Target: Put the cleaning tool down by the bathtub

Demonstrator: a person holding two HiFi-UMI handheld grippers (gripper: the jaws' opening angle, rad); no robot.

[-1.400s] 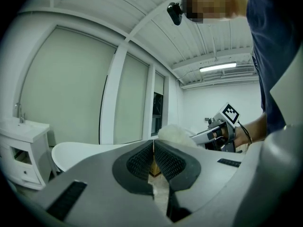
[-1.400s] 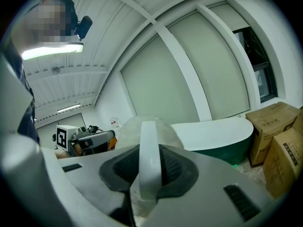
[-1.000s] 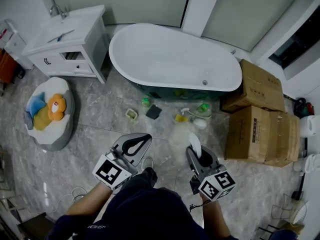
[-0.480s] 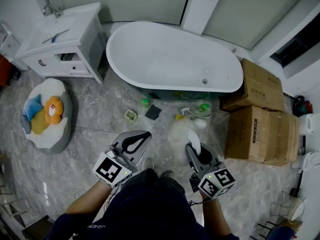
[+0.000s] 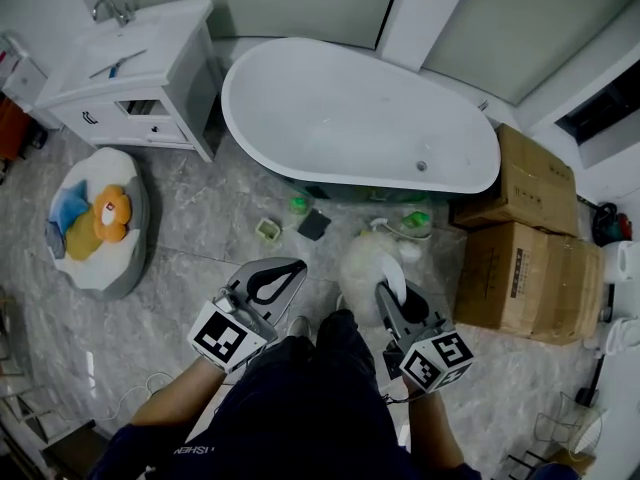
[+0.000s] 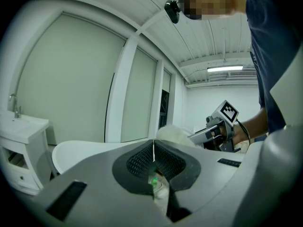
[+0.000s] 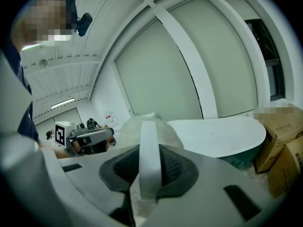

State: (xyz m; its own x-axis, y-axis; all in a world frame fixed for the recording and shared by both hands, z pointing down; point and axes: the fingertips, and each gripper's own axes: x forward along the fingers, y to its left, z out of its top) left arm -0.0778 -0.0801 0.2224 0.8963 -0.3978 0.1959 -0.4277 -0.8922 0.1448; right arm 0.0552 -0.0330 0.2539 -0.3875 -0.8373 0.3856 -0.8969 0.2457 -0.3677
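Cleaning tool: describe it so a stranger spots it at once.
Start at the white bathtub and come down to the floor before it. There the right gripper is shut on the flat white handle of the cleaning tool, which ends in a pale fluffy head. The small green bottle and dark pad nearby are neither fluffy nor held.

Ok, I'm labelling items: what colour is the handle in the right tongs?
White: the flat handle shows best in the right gripper view.

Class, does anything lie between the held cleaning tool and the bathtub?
Yes. Small clutter lies along the bathtub's base, beyond the cleaning tool: a spray bottle, a dark square item and a small green container.
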